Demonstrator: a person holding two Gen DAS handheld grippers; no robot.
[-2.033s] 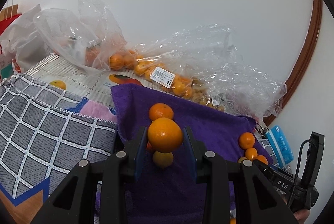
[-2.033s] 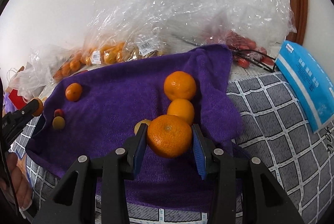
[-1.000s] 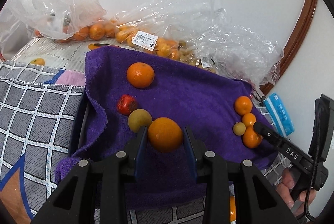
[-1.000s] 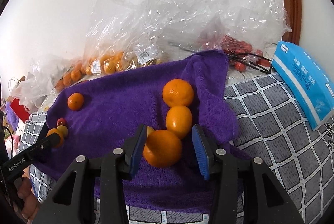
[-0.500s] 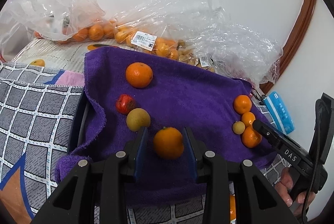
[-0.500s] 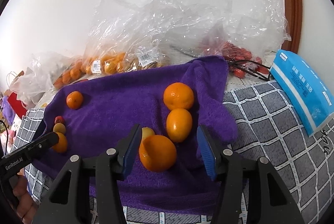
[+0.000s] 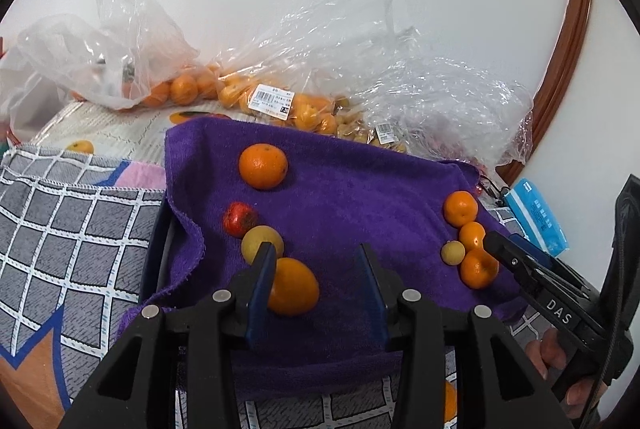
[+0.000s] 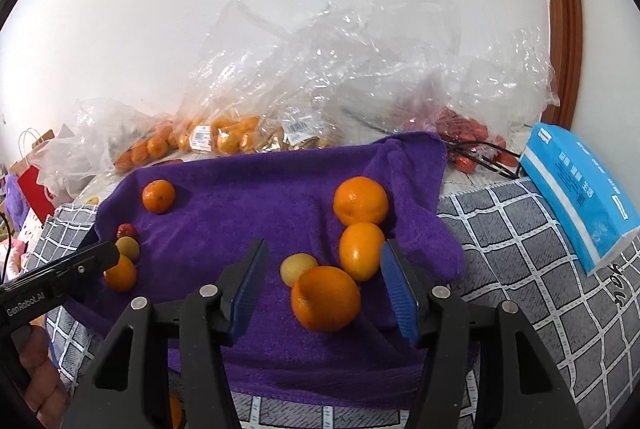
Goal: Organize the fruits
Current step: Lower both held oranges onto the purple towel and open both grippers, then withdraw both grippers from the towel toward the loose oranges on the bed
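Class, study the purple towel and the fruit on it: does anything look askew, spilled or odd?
Nothing is spilled or damaged. The purple towel lies rumpled, its far right corner folded up. One odd fruit: a lone red one among oranges and yellow fruits.

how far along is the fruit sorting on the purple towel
Done: fruit sits in two clusters on the purple towel. In hand: nothing gripped; the left gripper and right gripper have just been opening, each with an orange lying loose between its jaws. Left: the bagged fruit behind.
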